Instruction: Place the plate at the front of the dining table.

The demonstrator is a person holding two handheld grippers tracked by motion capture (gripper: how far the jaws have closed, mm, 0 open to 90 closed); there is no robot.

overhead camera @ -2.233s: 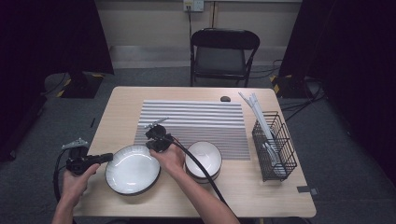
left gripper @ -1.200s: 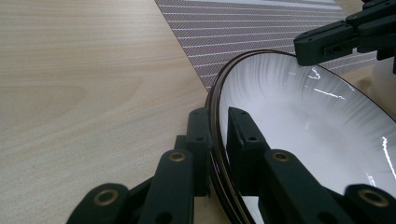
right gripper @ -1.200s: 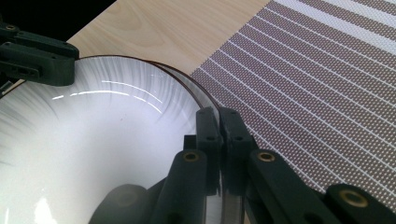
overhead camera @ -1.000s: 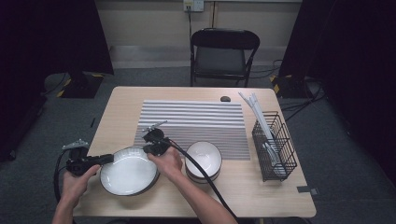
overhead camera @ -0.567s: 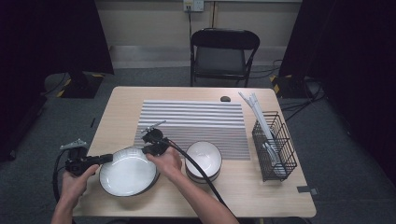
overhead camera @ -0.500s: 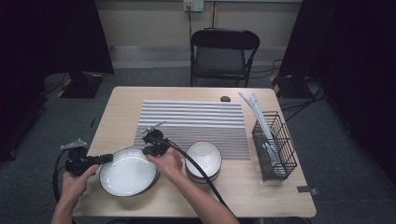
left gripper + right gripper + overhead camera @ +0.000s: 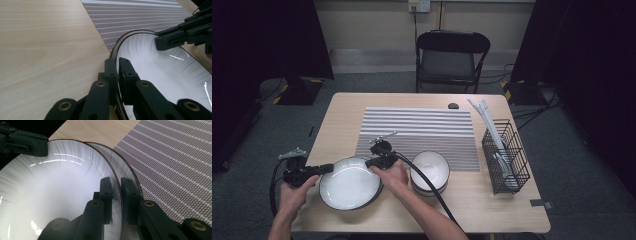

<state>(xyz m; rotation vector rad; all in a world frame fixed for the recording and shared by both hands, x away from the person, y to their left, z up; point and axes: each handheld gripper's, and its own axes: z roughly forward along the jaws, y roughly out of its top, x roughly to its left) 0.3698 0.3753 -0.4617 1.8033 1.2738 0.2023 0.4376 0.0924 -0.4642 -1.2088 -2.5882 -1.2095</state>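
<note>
At the table's near left edge, the left gripper [image 7: 326,168] is clamped tight on the left rim of the wide plate [image 7: 349,183] (white inside, dark-rimmed, two stacked), which lies on the wooden table [image 7: 337,120] with its far edge at the striped mat [image 7: 422,131]. The right gripper [image 7: 373,162] straddles the upper plate's far-right rim, jaws narrow; they have just been opening slightly, and whether the pads still press I cannot tell. Just right sit the small bowls [image 7: 429,170].
</note>
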